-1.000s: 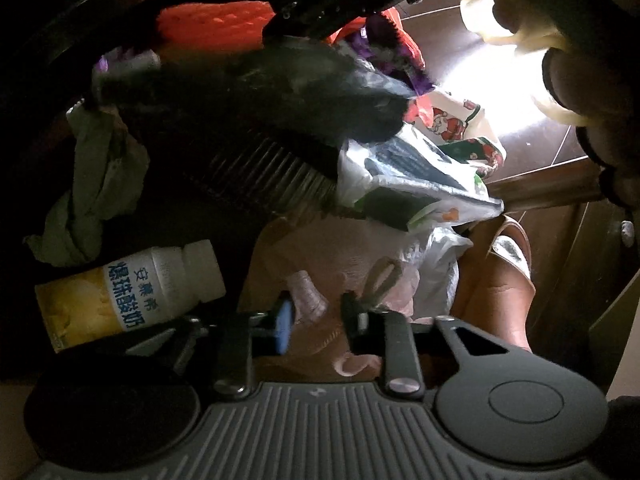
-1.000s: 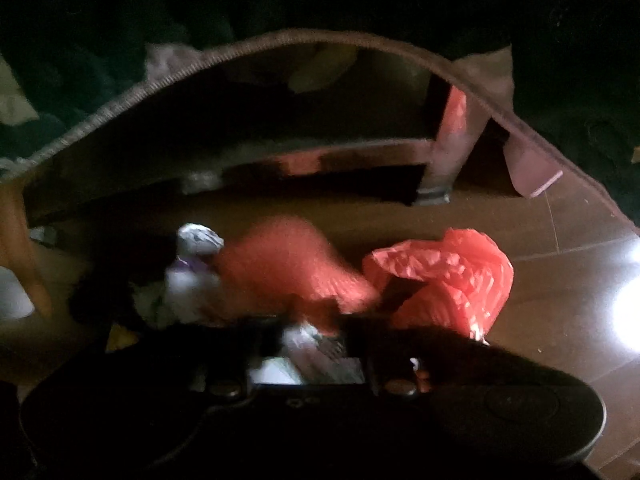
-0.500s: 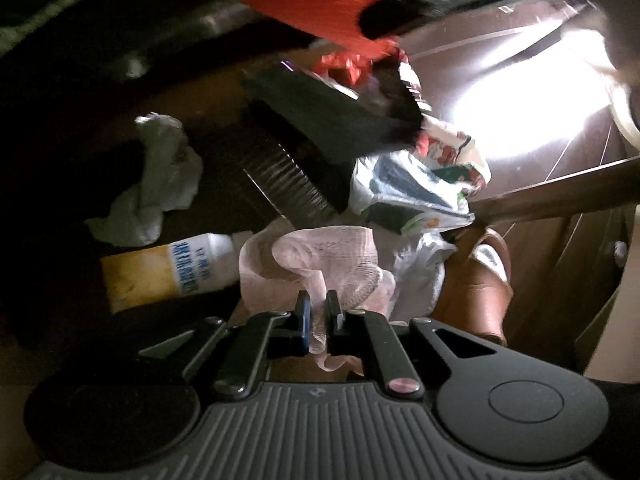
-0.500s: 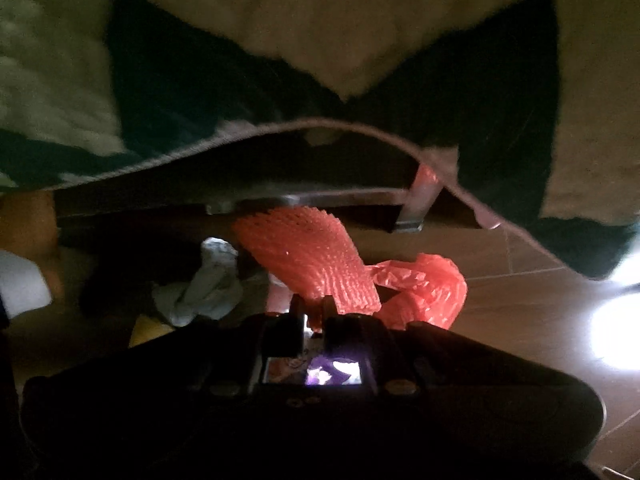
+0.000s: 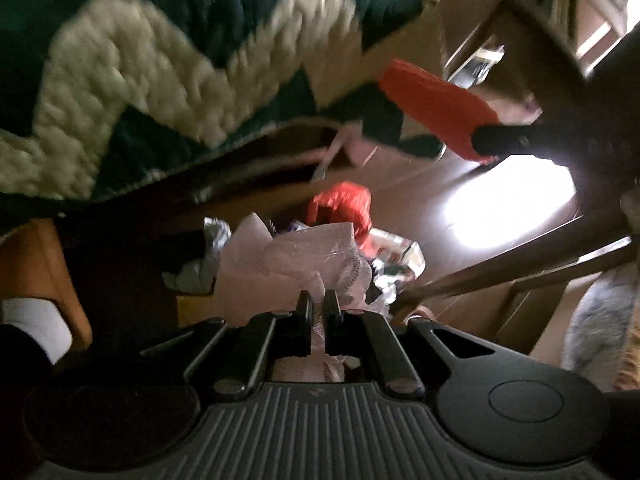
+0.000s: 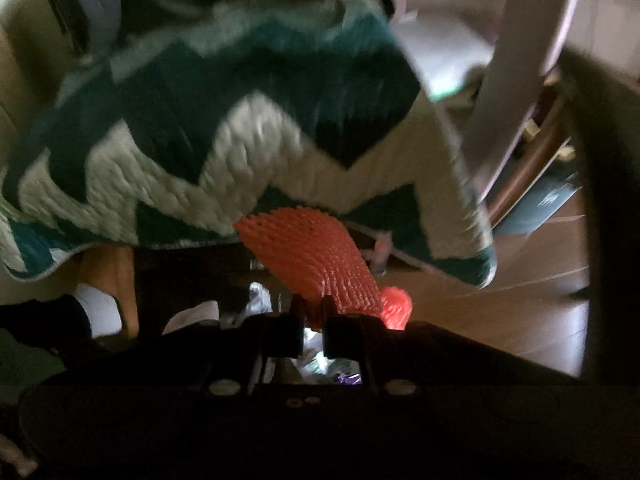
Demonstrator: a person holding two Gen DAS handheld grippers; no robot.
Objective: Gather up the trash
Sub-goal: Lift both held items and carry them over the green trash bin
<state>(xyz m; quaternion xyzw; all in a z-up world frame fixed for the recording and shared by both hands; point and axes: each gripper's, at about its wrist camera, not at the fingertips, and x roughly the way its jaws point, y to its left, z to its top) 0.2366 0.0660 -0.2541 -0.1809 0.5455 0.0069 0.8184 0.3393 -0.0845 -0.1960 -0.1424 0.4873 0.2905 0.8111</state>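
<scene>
My left gripper (image 5: 318, 300) is shut on a pale pink foam net (image 5: 320, 258) and holds it above the trash pile on the dark wood floor. Behind it lie a red plastic bag (image 5: 344, 206), crumpled white paper (image 5: 208, 256) and printed wrappers (image 5: 396, 256). My right gripper (image 6: 312, 306) is shut on an orange-red foam net (image 6: 316, 256), lifted off the floor. That net (image 5: 432, 108) and the right gripper's dark body show at upper right in the left wrist view. A red bag (image 6: 396, 306) lies below the net in the right wrist view.
A green and white zigzag blanket (image 5: 160, 80) hangs over the furniture above the pile (image 6: 240, 132). A wooden leg (image 5: 36, 264) stands at left. A wooden rail (image 5: 520, 264) crosses at right. Bright glare marks the floor (image 5: 520, 208). A white curved post (image 6: 516, 64) rises at right.
Both grippers have risen from the pile with their foam nets. The views now tilt upward to the blanket. The yogurt bottle and ribbed cup have dropped out of sight.
</scene>
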